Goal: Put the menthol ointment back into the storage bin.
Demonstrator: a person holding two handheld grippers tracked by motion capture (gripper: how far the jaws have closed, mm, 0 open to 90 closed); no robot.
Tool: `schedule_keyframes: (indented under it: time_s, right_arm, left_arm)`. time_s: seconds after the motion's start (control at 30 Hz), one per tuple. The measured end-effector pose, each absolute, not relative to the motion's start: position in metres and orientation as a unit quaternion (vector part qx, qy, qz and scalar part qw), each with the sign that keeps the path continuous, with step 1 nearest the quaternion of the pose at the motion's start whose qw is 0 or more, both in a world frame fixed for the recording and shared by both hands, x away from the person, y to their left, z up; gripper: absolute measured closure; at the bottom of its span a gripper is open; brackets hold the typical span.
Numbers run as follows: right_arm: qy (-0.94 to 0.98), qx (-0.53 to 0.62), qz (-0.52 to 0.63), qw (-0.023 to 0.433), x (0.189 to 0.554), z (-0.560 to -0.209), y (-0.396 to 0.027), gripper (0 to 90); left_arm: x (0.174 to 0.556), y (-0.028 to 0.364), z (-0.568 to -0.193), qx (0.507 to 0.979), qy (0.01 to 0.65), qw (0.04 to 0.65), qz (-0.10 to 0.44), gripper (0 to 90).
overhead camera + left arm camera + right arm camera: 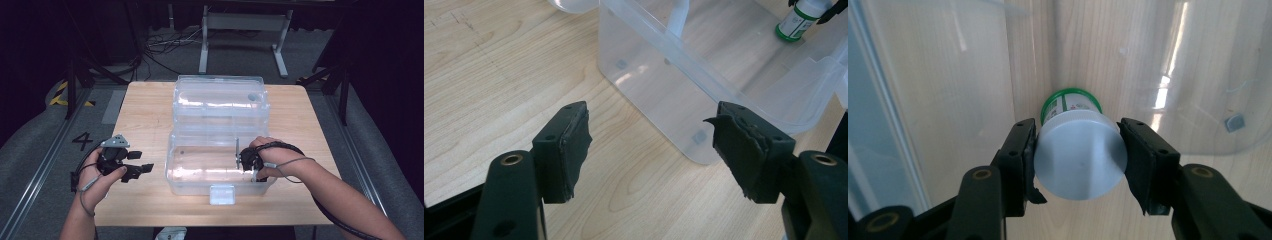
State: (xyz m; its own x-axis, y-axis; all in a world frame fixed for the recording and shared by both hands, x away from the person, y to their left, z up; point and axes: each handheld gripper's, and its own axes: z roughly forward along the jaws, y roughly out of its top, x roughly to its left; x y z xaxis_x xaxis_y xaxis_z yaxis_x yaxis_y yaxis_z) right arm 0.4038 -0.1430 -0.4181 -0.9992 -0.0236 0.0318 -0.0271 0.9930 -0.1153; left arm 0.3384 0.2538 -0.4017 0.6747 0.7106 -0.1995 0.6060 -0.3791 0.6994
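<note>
Inside the clear plastic bin (220,172), at its right end, the right gripper (1079,157) held a small white bottle (1079,155) with a green-edged label, its jaws clamped on the smooth round cap. The bottle looked light, rigid and somewhat slippery; the cap's sides seemed the soundest hold. Over the pale wooden table (499,85), the left gripper (651,150) stood with its worn, ragged pads apart and empty.
</note>
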Motion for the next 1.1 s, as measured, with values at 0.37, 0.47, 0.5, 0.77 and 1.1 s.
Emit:
schedule_keyframes:
  time_s: [0.37, 0.47, 0.5, 0.77, 1.1]
  right_arm:
    - [-0.998, 0.014, 0.055, 0.031, 0.406, -0.418, -0.145, 50.4]
    - [-0.998, 0.017, 0.052, 0.029, 0.405, -0.418, -0.145, 50.1]
    - [-0.998, 0.018, 0.053, 0.030, 0.406, -0.417, -0.145, 49.5]
    - [-0.999, 0.014, 0.042, 0.026, 0.404, -0.414, -0.146, 44.7]
    - [-1.000, 0.010, 0.013, 0.007, 0.401, -0.396, -0.147, 41.2]
  left_arm:
    - [0.338, 0.254, -0.402, 0.826, 0.401, 0.390, 0.066, 31.6]
    - [0.339, 0.254, -0.402, 0.827, 0.400, 0.390, 0.066, 31.6]
    - [0.338, 0.254, -0.402, 0.827, 0.400, 0.390, 0.065, 31.6]
    - [0.338, 0.254, -0.402, 0.827, 0.400, 0.390, 0.065, 31.7]
    - [0.340, 0.253, -0.400, 0.827, 0.396, 0.393, 0.065, 31.8]
